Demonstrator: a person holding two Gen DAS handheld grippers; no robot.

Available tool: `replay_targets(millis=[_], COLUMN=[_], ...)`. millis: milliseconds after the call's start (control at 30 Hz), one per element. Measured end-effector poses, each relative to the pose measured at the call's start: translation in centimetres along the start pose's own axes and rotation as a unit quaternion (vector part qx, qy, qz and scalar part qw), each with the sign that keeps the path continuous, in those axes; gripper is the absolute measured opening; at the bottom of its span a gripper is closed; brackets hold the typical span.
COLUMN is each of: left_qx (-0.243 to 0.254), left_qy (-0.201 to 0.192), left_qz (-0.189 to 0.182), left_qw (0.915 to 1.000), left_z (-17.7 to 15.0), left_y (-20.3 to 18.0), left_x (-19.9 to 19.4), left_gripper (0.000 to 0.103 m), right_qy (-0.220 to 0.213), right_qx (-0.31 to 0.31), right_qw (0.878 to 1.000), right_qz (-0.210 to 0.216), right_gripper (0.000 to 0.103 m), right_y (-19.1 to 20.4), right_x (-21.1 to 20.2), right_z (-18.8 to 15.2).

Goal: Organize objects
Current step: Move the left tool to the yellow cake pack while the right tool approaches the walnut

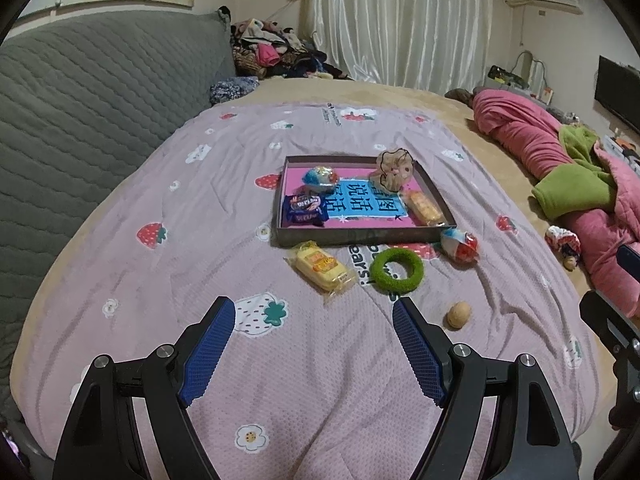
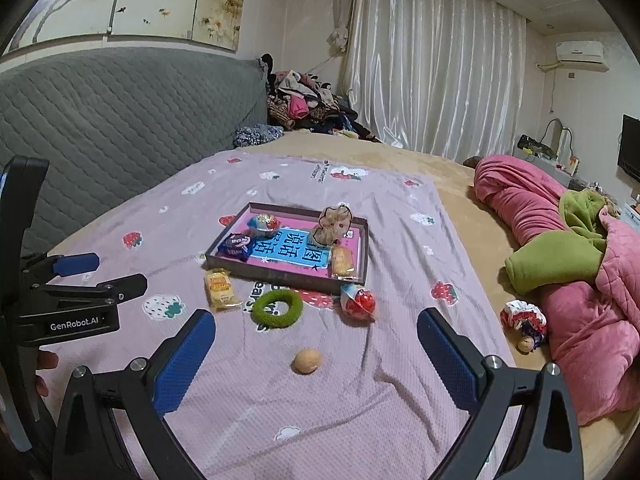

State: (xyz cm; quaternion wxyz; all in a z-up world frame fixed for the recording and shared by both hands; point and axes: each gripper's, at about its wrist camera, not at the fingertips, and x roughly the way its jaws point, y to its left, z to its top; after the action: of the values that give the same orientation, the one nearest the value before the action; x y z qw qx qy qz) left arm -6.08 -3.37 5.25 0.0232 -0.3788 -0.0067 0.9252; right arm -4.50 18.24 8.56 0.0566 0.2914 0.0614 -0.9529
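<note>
The left gripper (image 1: pixel 313 309) and the right gripper (image 2: pixel 316 322) are both spread wide and hold nothing, above the pink bedspread (image 1: pixel 224 184) on the bed. A shallow tray (image 1: pixel 360 236) lies in the middle with a blue snack pack (image 1: pixel 304 209), a round wrapped sweet (image 1: pixel 321 178) and a yellow cake (image 1: pixel 424 208) inside. Just in front of the tray lie another yellow cake (image 1: pixel 322 266), a green ring (image 1: pixel 396 270) and a red and white toy egg (image 1: pixel 460 243). A walnut (image 2: pixel 306 361) lies between the right gripper's fingers, nearer to the camera.
</note>
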Motion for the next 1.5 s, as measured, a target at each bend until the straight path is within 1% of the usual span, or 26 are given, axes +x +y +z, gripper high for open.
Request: replay_targets(millis=[433, 633, 1033, 1367, 1500], left_qx=[-0.019, -0.022, -0.032, -0.028, -0.036], left_qy=[0.017, 0.024, 0.042, 0.044, 0.057], left_qz=[0.004, 0.005, 0.010, 0.005, 0.006], left_qw=[0.9997, 0.9995, 0.9985, 0.9986, 0.9977], left_z=[-0.7, -0.7, 0.5, 0.4, 0.4], left_y=[0.3, -0.1, -0.4, -0.7, -0.5], left_x=[3.1, 4.7, 8.7, 11.0, 12.7], left_gripper=[0.082, 0.082, 0.082, 0.082, 0.082], right_qy=[0.006, 0.009, 0.035, 0.044, 0.053], right_qx=[-0.011, -0.009, -0.017, -0.012, -0.016], right_qw=[1.000, 1.000, 0.999, 0.999, 0.998], right_qz=[-0.002, -0.009, -0.013, -0.014, -0.016], right_gripper=[0.102, 0.102, 0.102, 0.102, 0.102], right_y=[0.5, 0.1, 0.6, 0.6, 0.7], right_x=[2.1, 3.1, 7.5, 10.4, 11.6], right_z=[-1.4, -1.8, -3.3, -4.7, -5.4])
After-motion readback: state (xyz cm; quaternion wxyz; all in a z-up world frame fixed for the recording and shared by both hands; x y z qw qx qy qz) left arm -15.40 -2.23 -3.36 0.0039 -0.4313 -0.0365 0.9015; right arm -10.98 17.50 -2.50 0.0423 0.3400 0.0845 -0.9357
